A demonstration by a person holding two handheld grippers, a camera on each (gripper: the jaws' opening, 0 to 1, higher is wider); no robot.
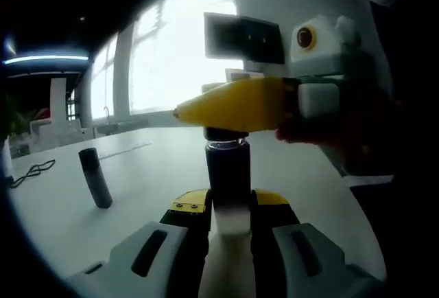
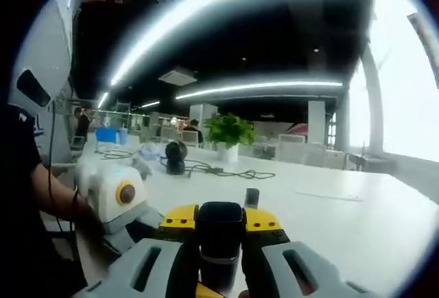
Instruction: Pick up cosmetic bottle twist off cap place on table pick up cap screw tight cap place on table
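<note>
Cosmetic bottle [image 1: 228, 181] upright, body clamped between left gripper [image 1: 230, 226] jaws above the white table [image 1: 137, 174]. Right gripper [image 2: 221, 243] jaws closed on its cap [image 2: 219, 224]. Judged step: twisting cap, direction unclear. Next: rotate right gripper, left steady.

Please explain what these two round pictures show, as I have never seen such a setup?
A person holds a handheld gripper in each hand, and each carries a fisheye camera looking along its own jaws. In the left gripper view, the left gripper clamps the body of a dark bottle standing upright over a white table; the right gripper, yellow-tipped, comes in from the right and grips the bottle's cap. In the right gripper view, that cap sits between the jaws. A second dark bottle stands on the table, with a black cable behind it.
</note>
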